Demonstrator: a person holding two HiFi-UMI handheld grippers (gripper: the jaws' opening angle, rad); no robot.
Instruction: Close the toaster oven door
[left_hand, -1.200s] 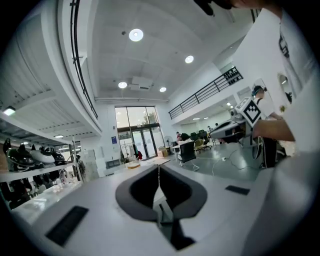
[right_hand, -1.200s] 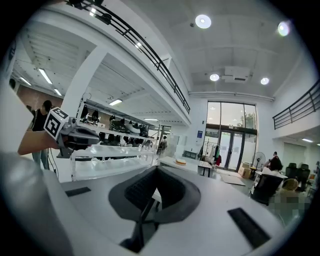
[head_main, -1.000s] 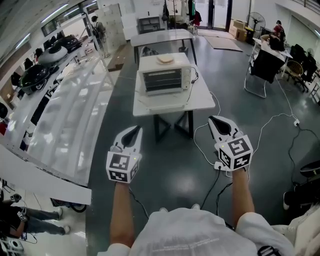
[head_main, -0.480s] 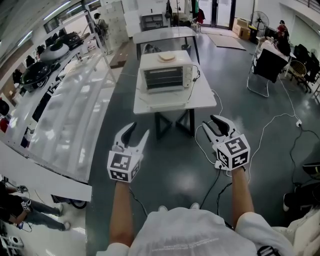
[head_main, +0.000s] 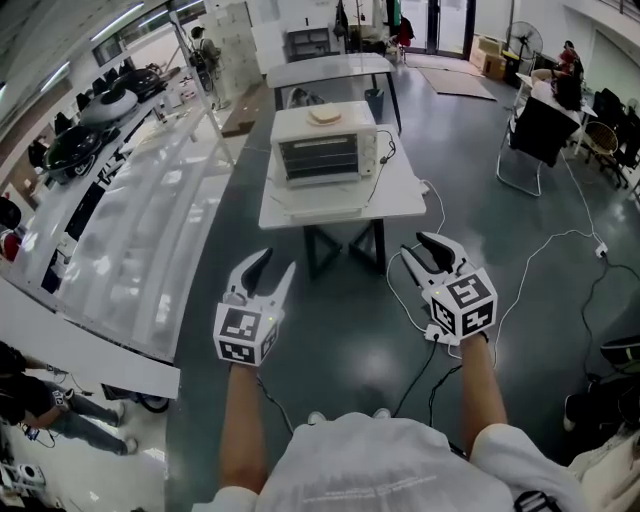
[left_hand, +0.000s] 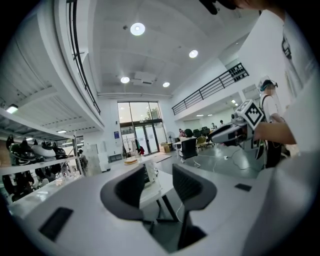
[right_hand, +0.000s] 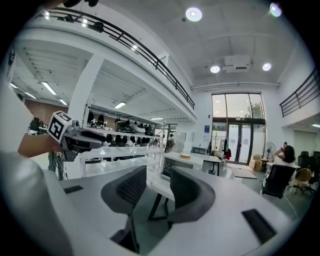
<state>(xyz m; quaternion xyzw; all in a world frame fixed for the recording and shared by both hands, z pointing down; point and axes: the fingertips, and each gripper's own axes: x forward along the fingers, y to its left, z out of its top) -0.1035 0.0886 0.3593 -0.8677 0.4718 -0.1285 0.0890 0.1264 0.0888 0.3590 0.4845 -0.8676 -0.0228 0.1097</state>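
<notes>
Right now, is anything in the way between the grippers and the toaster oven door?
Nothing visible does. Only floor lies between the left hand-held gripper, the right hand-held gripper and the table with the toaster oven. Their jaws have just been opening, with nothing between them.

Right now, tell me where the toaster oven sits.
In the head view, the toaster oven stands top centre on a white table, beyond the left gripper and right gripper.

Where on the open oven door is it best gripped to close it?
Probably its free near edge: the door lies folded down flat in front of the oven, apparently hinged at its base. Come from the near side, under that edge, and lift.
</notes>
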